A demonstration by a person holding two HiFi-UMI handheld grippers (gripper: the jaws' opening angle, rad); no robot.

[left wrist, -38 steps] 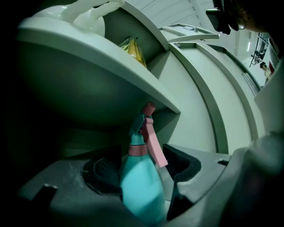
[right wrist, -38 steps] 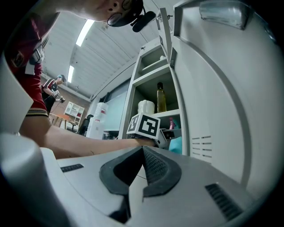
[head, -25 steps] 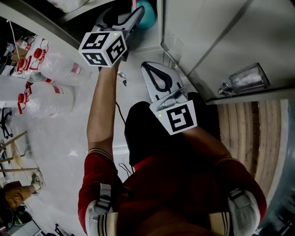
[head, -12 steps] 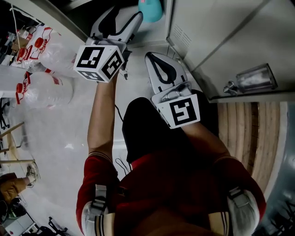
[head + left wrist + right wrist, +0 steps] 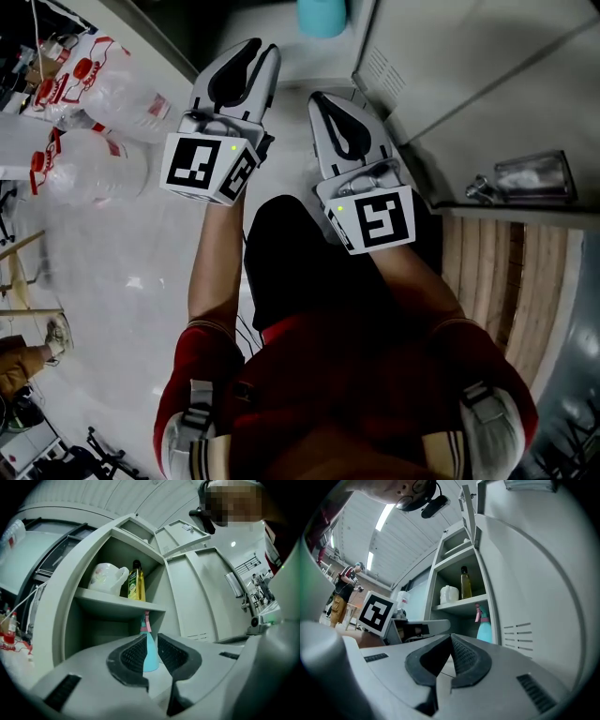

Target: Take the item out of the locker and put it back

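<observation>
A teal spray bottle (image 5: 149, 654) with a pink trigger stands upright on the floor of the locker's lower compartment (image 5: 101, 630); it also shows at the top of the head view (image 5: 322, 14) and in the right gripper view (image 5: 484, 630). My left gripper (image 5: 262, 45) (image 5: 151, 638) is held short of the locker, in line with the bottle but apart from it. Its jaws have just been closing and stand at a narrow gap with nothing between them. My right gripper (image 5: 317, 97) (image 5: 450, 637) hovers beside it, shut and empty.
On the locker's shelf (image 5: 117, 603) stand a white jug (image 5: 107, 578) and a yellow oil bottle (image 5: 136, 585). The open locker door (image 5: 469, 75) with its latch handle (image 5: 525, 178) hangs at the right. Large plastic water bottles (image 5: 89, 94) lie at the left. A person (image 5: 344, 595) stands far off.
The left gripper has drawn back from the locker toward the body, and its jaws have narrowed. The spray bottle stays in the locker. The right gripper has barely moved.
</observation>
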